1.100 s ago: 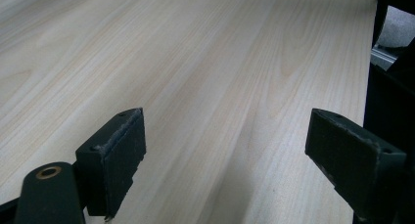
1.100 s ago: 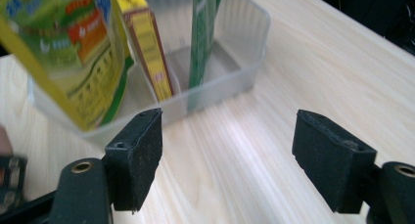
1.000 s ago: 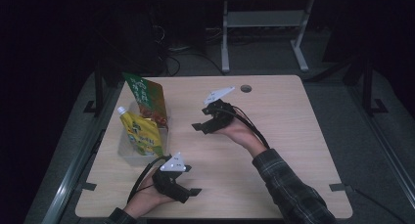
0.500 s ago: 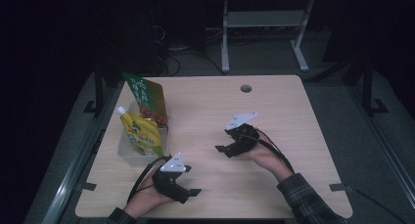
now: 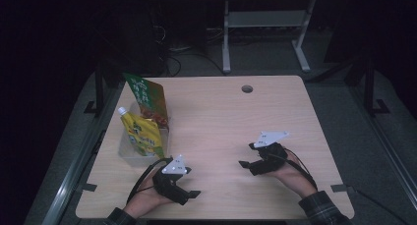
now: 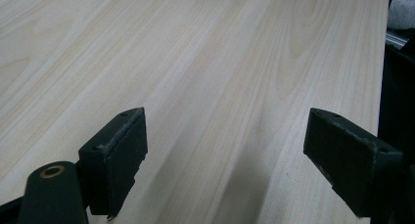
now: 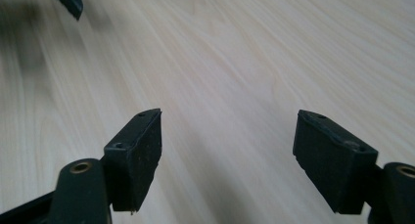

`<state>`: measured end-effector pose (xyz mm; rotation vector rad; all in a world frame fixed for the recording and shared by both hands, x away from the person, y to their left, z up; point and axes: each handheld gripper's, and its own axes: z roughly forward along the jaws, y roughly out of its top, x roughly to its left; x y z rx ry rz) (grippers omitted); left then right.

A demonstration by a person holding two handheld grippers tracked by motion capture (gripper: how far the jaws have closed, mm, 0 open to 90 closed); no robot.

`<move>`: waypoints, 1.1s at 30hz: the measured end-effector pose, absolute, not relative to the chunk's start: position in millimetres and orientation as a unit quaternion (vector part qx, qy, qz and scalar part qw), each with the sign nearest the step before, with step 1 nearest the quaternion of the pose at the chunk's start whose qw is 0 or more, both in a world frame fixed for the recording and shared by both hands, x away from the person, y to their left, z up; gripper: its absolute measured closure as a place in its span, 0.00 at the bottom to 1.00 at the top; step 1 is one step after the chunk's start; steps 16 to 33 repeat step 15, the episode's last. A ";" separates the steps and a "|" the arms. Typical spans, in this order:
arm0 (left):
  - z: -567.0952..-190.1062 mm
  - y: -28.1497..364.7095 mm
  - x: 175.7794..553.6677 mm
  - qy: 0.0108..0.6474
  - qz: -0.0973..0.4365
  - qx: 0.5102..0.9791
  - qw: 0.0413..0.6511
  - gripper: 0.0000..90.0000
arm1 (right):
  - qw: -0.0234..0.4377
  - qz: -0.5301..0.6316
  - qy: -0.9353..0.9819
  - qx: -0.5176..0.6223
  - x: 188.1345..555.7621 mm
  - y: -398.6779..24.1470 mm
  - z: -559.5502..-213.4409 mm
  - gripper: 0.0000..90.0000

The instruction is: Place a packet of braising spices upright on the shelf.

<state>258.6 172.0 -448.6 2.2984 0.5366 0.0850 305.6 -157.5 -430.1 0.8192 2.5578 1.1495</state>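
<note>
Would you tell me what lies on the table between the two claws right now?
Nothing: in the high view only bare wooden table runs between the left claw and the right claw. Both are open.

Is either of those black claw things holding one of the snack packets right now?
No: both the left gripper and the right gripper are open over bare table, while the yellow pouch sits in its clear bin.

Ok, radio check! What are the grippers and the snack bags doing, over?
Left gripper open, empty. Right gripper open, empty. Yellow pouch and green bag upright in clear bin, untouched. Nothing in the way on table.
</note>
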 end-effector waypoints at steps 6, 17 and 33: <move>-448.8 172.0 258.9 0.209 0.034 0.900 0.380 0.18 | 0.110 0.386 0.870 0.285 292.7 -173.2 -437.4 0.28; -448.9 172.5 259.5 0.210 0.037 0.900 0.381 0.18 | 0.114 0.402 0.861 0.291 289.8 -178.6 -436.5 0.27; -448.9 172.5 259.5 0.210 0.037 0.900 0.381 0.18 | 0.114 0.402 0.861 0.291 289.8 -178.6 -436.5 0.27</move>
